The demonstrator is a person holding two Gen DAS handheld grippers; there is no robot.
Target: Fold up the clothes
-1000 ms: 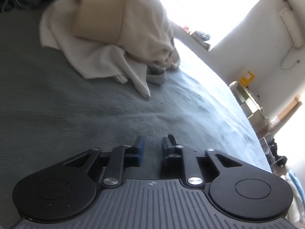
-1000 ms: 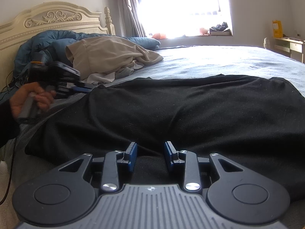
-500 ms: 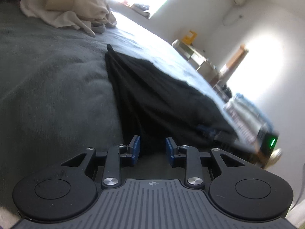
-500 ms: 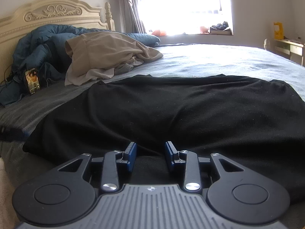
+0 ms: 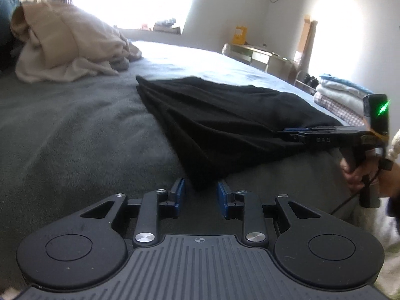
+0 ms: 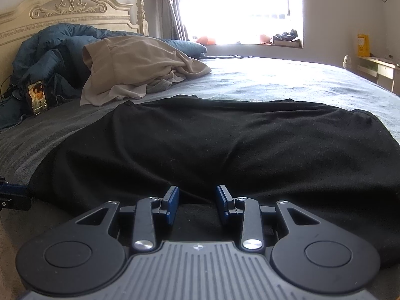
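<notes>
A black garment (image 6: pixel 225 145) lies spread flat on the grey bed (image 5: pixel 62 130). In the left wrist view its near corner (image 5: pixel 202 180) reaches in between the blue pads of my left gripper (image 5: pixel 200 193), which is open. My right gripper (image 6: pixel 197 200) is open too, low over the garment's near edge, with black cloth lying between its fingers. From the left wrist view I see the right gripper (image 5: pixel 295 135) side-on at the garment's right corner, held by a hand (image 5: pixel 360 175). The left gripper's tip (image 6: pixel 12 195) shows at the far left of the right wrist view.
A crumpled beige garment (image 6: pixel 140 70) lies beyond the black one, near a blue duvet (image 6: pixel 50 55) and a cream headboard (image 6: pixel 67 7). A phone (image 6: pixel 37 97) leans on the duvet. Folded laundry (image 5: pixel 342 97) is stacked at the right. A low desk (image 5: pixel 262 57) stands by the wall.
My left gripper has swung away from the beige pile and come down to the black garment's near corner, which now lies between its fingers. The right gripper has barely moved.
</notes>
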